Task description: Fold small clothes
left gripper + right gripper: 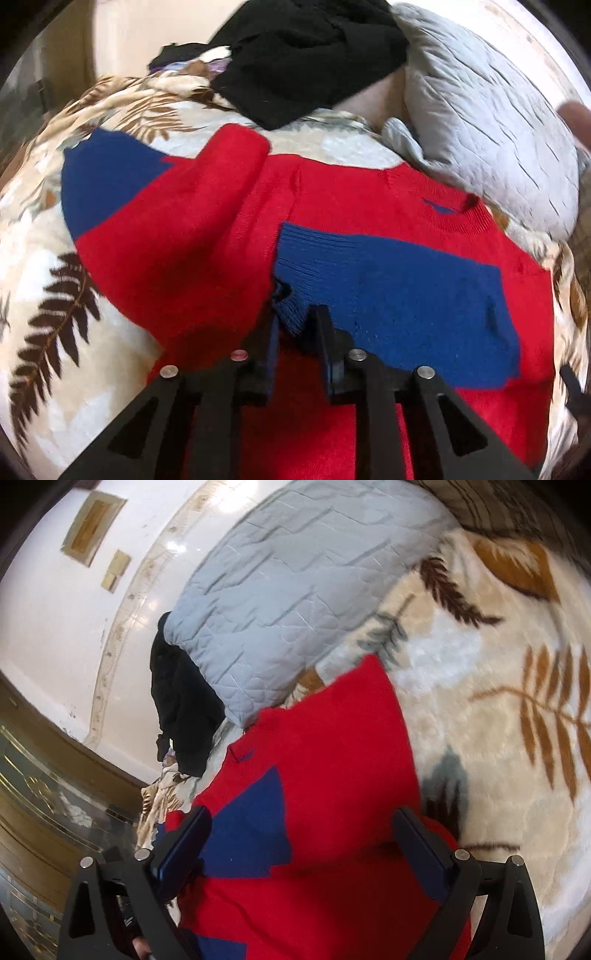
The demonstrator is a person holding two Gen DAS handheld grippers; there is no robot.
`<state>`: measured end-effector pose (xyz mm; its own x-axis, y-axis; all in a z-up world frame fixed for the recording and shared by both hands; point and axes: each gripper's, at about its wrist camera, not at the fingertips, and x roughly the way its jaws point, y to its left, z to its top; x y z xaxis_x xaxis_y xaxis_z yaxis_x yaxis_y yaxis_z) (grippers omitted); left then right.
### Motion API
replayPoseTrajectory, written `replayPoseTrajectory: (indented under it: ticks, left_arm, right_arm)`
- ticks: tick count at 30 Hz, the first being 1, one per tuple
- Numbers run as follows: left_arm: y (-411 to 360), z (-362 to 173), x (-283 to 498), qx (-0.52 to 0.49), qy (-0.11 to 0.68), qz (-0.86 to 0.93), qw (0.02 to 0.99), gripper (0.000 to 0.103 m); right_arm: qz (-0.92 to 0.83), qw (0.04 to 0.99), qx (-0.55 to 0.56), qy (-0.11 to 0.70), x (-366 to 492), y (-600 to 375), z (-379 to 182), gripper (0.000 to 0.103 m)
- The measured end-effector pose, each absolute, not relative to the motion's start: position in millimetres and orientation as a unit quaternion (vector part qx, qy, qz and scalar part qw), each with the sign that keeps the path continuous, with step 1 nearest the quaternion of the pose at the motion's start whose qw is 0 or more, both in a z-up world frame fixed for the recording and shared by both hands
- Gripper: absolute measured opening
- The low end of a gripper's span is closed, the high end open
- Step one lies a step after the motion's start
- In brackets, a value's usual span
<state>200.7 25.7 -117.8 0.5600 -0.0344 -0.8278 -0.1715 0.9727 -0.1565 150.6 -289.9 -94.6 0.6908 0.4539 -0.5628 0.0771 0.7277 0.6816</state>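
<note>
A red and blue knit sweater (332,206) lies spread on a leaf-print blanket (40,280). One sleeve is folded over the body, and its blue cuff (291,314) sits between the fingers of my left gripper (295,325), which is shut on it. In the right wrist view the sweater (332,760) lies under my right gripper (303,830), which is open wide and empty just above the red cloth.
A grey quilted pillow (480,129) lies at the sweater's far right, also in the right wrist view (288,590). A black garment (306,59) is heaped behind the sweater. A wall and wooden furniture (44,805) stand beyond the bed.
</note>
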Motion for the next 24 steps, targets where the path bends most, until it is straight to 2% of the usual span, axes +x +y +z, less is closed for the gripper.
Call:
replayPoseTrajectory:
  ticks: [2,4,6,8,11,13,15,22,23,24]
  left_arm:
    - [33.9,-110.1,197.3,-0.133,0.483,0.009,0.866,0.059]
    - [55.8,-84.5,181.4,-0.164,0.453,-0.008,0.876,0.062]
    - [82.3,-64.1,169.3,-0.175,0.419,-0.010,0.891,0.077]
    - [127.3,-46.7,160.2,-0.200,0.379,0.017,0.903,0.080]
    - [211.8,-43.0,163.1,-0.277,0.350,0.075,0.892,0.081]
    - [272.4,-56.5,179.3,-0.353,0.355,0.105,0.859,0.080]
    - [305.2,-68.2,196.8,-0.386,0.362,0.118,0.840,0.080]
    - [342.1,-109.5,256.5,-0.404,0.385,0.140,0.818,0.079]
    - [342.1,-115.0,261.3,-0.401,0.391,0.141,0.816,0.076]
    - [341.9,-120.6,267.9,-0.384,0.402,0.152,0.817,0.059]
  right_arm:
    - [0.118,0.815,0.350,0.446,168.0,-286.2,-125.8,0.100]
    - [0.109,0.830,0.343,0.426,158.4,-285.5,-112.6,0.099]
    - [0.125,0.848,0.331,0.395,144.7,-280.4,-88.0,0.101]
    - [0.125,0.879,0.282,0.365,132.2,-269.7,-67.5,0.101]
    - [0.130,0.879,0.265,0.374,134.0,-255.6,-74.4,0.101]
    - [0.139,0.870,0.267,0.391,139.6,-248.1,-83.3,0.101]
    - [0.150,0.867,0.262,0.396,143.4,-239.3,-86.9,0.101]
    - [0.155,0.869,0.248,0.399,146.7,-230.9,-90.5,0.101]
    - [0.155,0.868,0.248,0.402,147.8,-230.6,-92.4,0.101]
    - [0.155,0.866,0.248,0.405,148.9,-229.9,-94.5,0.101]
